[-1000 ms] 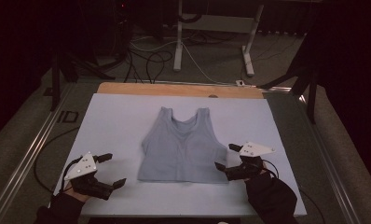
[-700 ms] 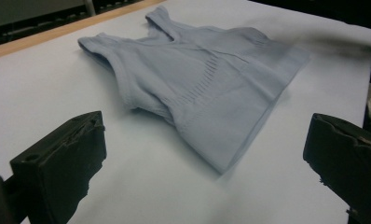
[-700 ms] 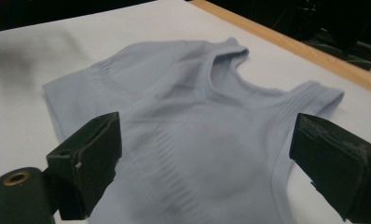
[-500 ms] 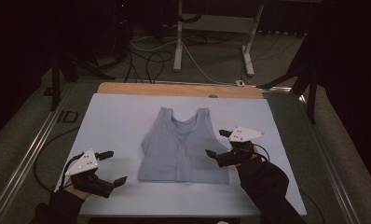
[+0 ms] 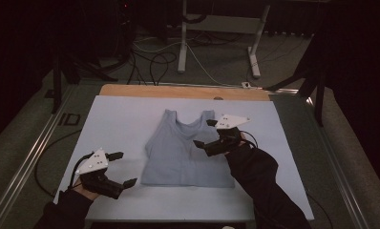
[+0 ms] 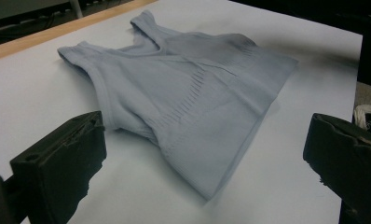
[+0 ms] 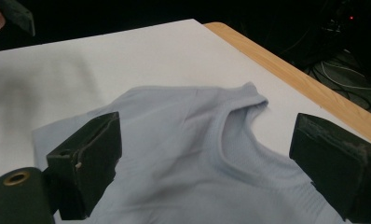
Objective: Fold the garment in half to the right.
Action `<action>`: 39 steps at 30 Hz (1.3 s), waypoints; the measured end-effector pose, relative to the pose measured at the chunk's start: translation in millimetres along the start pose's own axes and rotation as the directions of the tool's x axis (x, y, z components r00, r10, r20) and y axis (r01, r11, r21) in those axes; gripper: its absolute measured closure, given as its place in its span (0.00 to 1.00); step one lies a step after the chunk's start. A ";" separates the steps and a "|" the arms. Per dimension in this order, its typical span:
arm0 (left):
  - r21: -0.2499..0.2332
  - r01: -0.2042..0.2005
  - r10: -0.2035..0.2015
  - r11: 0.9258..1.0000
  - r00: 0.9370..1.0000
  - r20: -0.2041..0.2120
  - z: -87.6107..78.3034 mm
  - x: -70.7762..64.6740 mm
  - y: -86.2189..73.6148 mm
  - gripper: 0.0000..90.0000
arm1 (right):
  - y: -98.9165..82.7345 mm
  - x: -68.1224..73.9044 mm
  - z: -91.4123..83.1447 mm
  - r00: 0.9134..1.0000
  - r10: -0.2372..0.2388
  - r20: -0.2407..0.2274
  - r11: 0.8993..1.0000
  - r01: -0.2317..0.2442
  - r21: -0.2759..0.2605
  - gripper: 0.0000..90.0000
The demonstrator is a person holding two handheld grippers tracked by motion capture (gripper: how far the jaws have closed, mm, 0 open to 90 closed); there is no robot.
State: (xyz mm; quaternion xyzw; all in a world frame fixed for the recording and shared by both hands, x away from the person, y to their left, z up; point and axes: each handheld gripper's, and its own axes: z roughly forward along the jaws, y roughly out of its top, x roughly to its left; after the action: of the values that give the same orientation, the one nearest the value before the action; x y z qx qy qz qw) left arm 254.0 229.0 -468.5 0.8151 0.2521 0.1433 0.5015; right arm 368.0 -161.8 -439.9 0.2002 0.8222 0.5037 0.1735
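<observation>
Two grippers are held over the white table [image 5: 126, 119]: the left gripper [image 5: 122, 168], jaws apart, nearest at the left. Farther, the right gripper [image 5: 205, 133], jaws spread, is held above the right side of the pale blue tank top [image 5: 181, 152], which is laid flat at the centre.

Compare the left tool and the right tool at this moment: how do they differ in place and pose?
The left tool is off the tank top, over bare white table cover near the front left corner. The right tool is over the top's right side, near the armhole. The left tool is nearer the person; the right tool reaches farther up the table. Both have jaws wide apart, holding nothing, and each carries a grey three-cornered plate.
</observation>
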 end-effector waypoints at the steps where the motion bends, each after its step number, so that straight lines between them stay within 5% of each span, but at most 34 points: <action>1: 0.003 0.002 -0.002 1.000 1.000 -0.005 1.0 -0.3 1.2 0.00 | 1.8 -1.4 2.7 1.000 0.004 -0.001 1.000 -0.004 -0.002 0.10; 23: 0.066 0.012 -0.008 0.998 0.998 -0.065 28.0 -9.2 16.9 0.00 | 29.9 -20.7 51.1 1.000 0.005 -0.023 1.000 -0.005 0.015 0.10; 39: 0.091 0.022 -0.016 0.996 0.998 -0.064 38.4 -14.0 18.4 0.00 | 46.8 -31.3 92.4 0.999 0.009 -0.039 0.999 -0.007 0.040 0.10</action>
State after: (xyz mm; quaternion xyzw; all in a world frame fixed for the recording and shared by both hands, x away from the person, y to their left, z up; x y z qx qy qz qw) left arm 265.9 185.8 -469.4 0.8300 0.2820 0.1525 0.4565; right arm 447.2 -88.2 -435.3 0.1969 0.8346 0.4917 0.1513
